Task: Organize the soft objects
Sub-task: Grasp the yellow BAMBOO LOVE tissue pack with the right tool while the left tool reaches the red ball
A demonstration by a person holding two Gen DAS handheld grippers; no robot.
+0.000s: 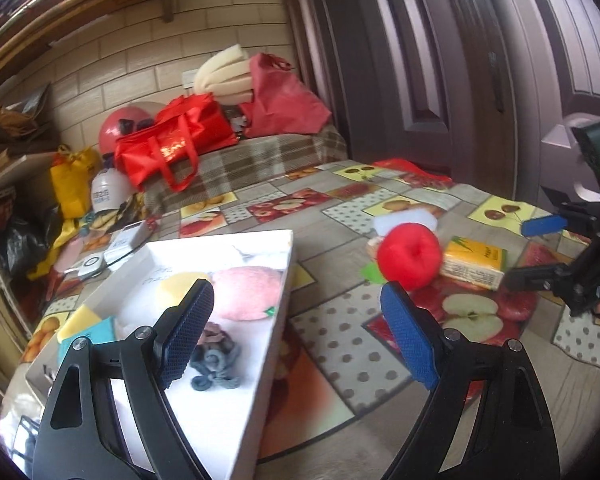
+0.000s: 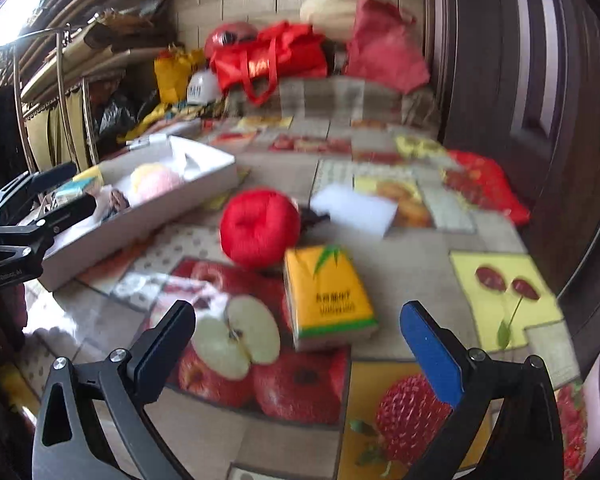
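So my left gripper is spread wide with nothing in it, hanging over the white tray's edge. Right gripper is also wide apart, over the yellow tissue pack on the bench. Red plush apple sits just behind the pack; pink plush and grey knit thing are in the tray.

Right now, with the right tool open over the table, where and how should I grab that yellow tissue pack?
Grip the yellow tissue pack across its two long sides, coming from above and in front. It lies flat, its narrow width fits between the right tool's open fingers, and the red plush ball crowds its far end.
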